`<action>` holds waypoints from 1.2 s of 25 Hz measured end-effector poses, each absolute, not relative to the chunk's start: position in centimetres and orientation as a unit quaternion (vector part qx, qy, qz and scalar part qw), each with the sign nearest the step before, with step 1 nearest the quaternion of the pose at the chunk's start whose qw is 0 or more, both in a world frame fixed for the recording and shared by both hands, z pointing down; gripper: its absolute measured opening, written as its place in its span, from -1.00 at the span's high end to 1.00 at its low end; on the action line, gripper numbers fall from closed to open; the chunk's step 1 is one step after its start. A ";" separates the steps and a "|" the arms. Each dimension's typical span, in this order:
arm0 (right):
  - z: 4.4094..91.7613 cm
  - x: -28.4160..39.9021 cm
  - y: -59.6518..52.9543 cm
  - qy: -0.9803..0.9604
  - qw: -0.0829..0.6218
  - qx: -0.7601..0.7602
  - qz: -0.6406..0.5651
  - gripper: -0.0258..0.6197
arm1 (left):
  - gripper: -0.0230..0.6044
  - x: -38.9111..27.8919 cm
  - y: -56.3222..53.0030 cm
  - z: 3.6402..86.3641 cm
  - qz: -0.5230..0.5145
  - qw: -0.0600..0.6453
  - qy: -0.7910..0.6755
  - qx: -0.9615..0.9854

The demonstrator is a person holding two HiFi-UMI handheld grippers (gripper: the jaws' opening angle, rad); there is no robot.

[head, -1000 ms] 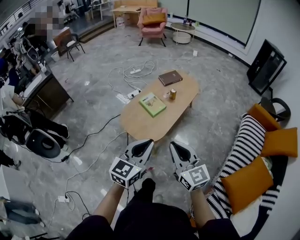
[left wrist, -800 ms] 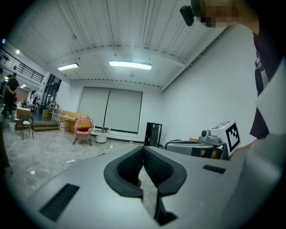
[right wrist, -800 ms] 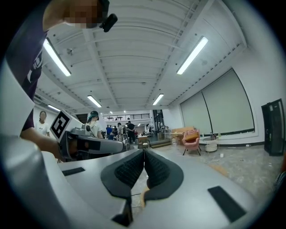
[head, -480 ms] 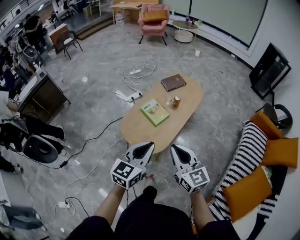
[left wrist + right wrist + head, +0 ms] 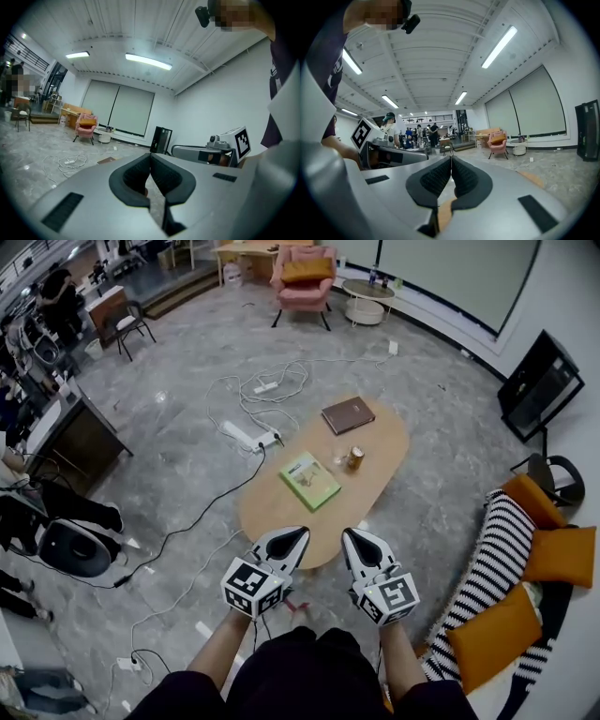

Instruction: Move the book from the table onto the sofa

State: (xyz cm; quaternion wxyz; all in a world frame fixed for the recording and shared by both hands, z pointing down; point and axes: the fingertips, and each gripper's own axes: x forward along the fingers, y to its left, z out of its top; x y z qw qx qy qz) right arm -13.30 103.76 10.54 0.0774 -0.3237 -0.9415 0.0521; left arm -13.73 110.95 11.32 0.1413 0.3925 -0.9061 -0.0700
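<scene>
The person holds both grippers low in front of the body, side by side and a little apart, at the near end of the oval wooden table (image 5: pixel 281 512). The left gripper (image 5: pixel 301 533) is clenched: in the left gripper view its two dark pads meet at the tips and nothing stands between them. The right gripper (image 5: pixel 348 533) is clenched in the same way, pads together and empty, as the right gripper view shows. Both point forward, toward the table, and neither touches anything on it. Two books lie flat on the table top. The green book (image 5: pixel 310 480) lies near the middle, closer to the grippers, turned a little against the long side of the table. The brown book (image 5: pixel 348 414) lies at the far end, well apart from the green one. Between them, nearer to the green book, stands a small upright thing that seems to be a drink can (image 5: pixel 355 457); it is too small to be sure. The sofa (image 5: pixel 487 549), with a black and white striped cover, is at the person's right, and orange cushions (image 5: pixel 495 622) lie on it. On the grey floor (image 5: pixel 169 474) beyond the table white cables (image 5: pixel 272 381) lie in loops, and farther away stands a pink armchair (image 5: pixel 303 276).
</scene>
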 end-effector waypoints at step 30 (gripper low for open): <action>16.0 -36.5 100.5 -0.923 0.134 -0.354 0.075 0.84 | 0.88 -34.6 107.5 17.2 -0.098 0.211 -0.904 0.358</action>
